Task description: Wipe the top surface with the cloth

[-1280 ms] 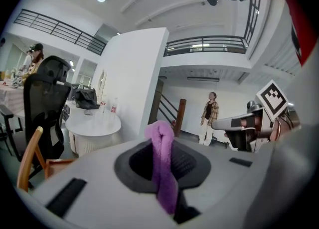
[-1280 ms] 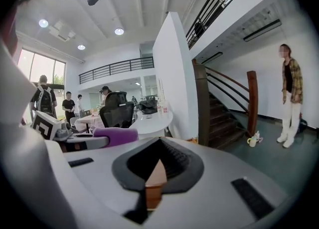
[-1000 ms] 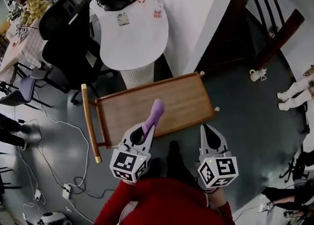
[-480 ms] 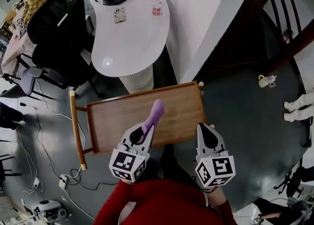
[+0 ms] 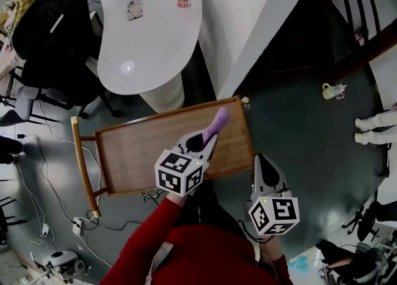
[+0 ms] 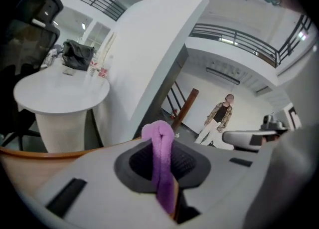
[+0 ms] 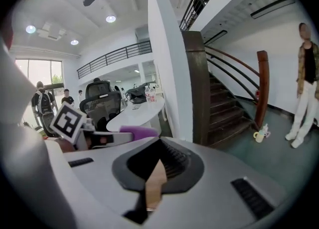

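Note:
A wooden tray-like table top (image 5: 139, 153) with a raised rim lies below me. My left gripper (image 5: 208, 136) hangs over its right part, shut on a purple cloth (image 5: 218, 122) that sticks out past the fingertips toward the far right corner. In the left gripper view the cloth (image 6: 161, 160) stands folded between the jaws, with the wood (image 6: 17, 160) low at the left. My right gripper (image 5: 261, 161) is shut and empty, just off the top's near right edge, over the dark floor. The right gripper view shows its jaws (image 7: 155, 180) closed and the cloth (image 7: 138, 132) at the left.
A white rounded table (image 5: 149, 41) with bottles and a phone stands beyond the wooden top, with black office chairs (image 5: 46, 35) to its left. A white pillar (image 5: 248, 17) and dark stairs (image 5: 322, 23) rise at the right. Cables (image 5: 53, 172) run over the floor at left. A person (image 7: 306, 86) stands by the stairs.
My left gripper has moved forward and to the right with the cloth, toward the top's far right corner. The right gripper has kept its place by the near edge.

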